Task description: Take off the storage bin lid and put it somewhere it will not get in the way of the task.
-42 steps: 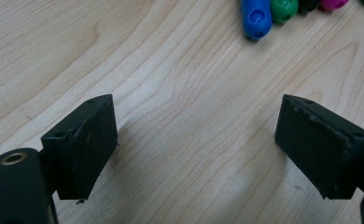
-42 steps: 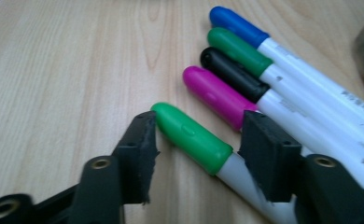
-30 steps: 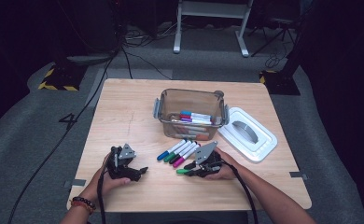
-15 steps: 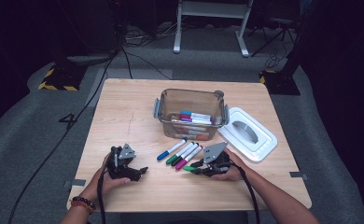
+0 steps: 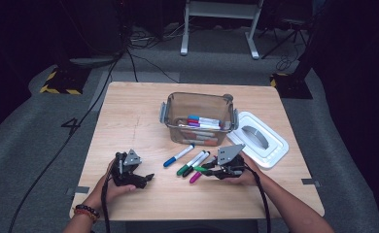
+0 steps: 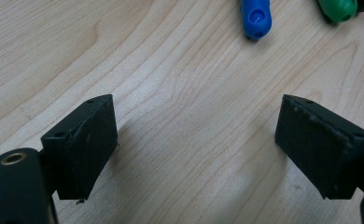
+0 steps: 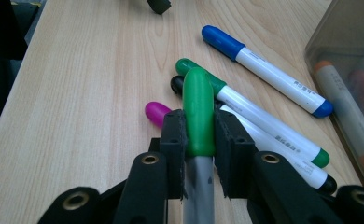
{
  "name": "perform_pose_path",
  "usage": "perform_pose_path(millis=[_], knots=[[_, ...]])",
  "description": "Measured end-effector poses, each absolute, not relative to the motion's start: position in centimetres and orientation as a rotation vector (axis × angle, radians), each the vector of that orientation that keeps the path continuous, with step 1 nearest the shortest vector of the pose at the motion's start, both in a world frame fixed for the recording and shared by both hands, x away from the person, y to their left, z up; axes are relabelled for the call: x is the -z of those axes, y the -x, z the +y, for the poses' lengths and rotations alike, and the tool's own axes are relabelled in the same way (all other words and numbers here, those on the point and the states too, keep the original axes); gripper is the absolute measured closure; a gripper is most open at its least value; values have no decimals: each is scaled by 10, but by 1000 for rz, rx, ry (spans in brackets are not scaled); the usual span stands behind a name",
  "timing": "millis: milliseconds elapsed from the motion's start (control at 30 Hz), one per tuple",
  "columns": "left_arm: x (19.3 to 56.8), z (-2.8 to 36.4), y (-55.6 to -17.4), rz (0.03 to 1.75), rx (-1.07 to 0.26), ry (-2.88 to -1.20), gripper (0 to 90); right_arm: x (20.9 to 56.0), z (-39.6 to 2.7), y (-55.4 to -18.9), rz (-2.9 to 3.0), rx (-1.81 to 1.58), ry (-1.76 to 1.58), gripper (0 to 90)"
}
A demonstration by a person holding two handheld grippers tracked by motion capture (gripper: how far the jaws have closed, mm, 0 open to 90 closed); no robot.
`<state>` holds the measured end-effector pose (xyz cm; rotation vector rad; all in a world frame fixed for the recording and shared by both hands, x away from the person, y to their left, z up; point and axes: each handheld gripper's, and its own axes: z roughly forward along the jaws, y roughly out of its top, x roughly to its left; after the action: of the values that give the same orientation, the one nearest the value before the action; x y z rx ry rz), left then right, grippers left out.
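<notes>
My right gripper (image 5: 206, 170) is shut on a green-capped marker (image 7: 198, 93), which it holds a little above the table with the cap pointing left. Beneath and beside it lie a blue marker (image 5: 178, 155), a green marker (image 5: 190, 165), a black marker (image 5: 200, 161) and a magenta marker (image 5: 195, 177). In the right gripper view my right gripper (image 7: 199, 126) clamps the cap near its base. My left gripper (image 5: 146, 178) rests low at the front left, open, with bare wood between its jaws (image 6: 196, 135). A blue cap (image 6: 255, 16) and a green cap (image 6: 339, 7) lie ahead of it.
A clear brownish bin (image 5: 164, 112) with several markers inside stands at the table's middle back. Its white lid (image 5: 275, 145) lies to the right of it. Cables trail from both grippers off the front edge.
My right gripper has moved a little to the right and risen with the green-capped marker in it. The left gripper has stayed still.
</notes>
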<state>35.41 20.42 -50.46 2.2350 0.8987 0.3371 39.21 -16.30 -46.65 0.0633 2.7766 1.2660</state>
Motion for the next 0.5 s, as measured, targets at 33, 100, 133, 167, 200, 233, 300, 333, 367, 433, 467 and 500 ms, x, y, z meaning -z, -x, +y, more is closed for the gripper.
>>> perform_pose_path(millis=[33,100,133,167,200,233,300,333,367,433,467,500], knots=[[505,204,-354,899,-337,-2235,133,467,-163,-392,2776,-1266,-65,746],[505,204,-354,899,-338,-2235,133,467,-162,-392,2768,-1272,-68,746],[505,204,-354,896,-337,-2237,133,467,-162,-392,2763,-1288,-76,746],[505,204,-354,899,-337,-2235,133,467,-161,-392,2756,-1293,-79,746],[505,204,-354,896,-338,-2236,133,467,-161,-393,2753,-1295,-78,746],[505,204,-354,901,-336,-2234,133,467,-160,-393,2749,-1300,-82,746],[505,204,-354,899,-337,-2235,133,469,-159,-394,2743,-1303,-95,746],[505,204,-354,899,-337,-2235,133,470,-158,-395,2740,-1309,-101,746],[505,204,-354,898,-338,-2236,133,471,-158,-396,2740,-1310,-104,746],[505,204,-354,900,-336,-2234,133,472,-157,-397,2736,-1316,-115,746],[505,204,-354,898,-337,-2236,133,472,-158,-398,2731,-1333,-121,746],[505,204,-354,898,-338,-2236,133,472,-157,-398,2722,-1339,-128,746]])
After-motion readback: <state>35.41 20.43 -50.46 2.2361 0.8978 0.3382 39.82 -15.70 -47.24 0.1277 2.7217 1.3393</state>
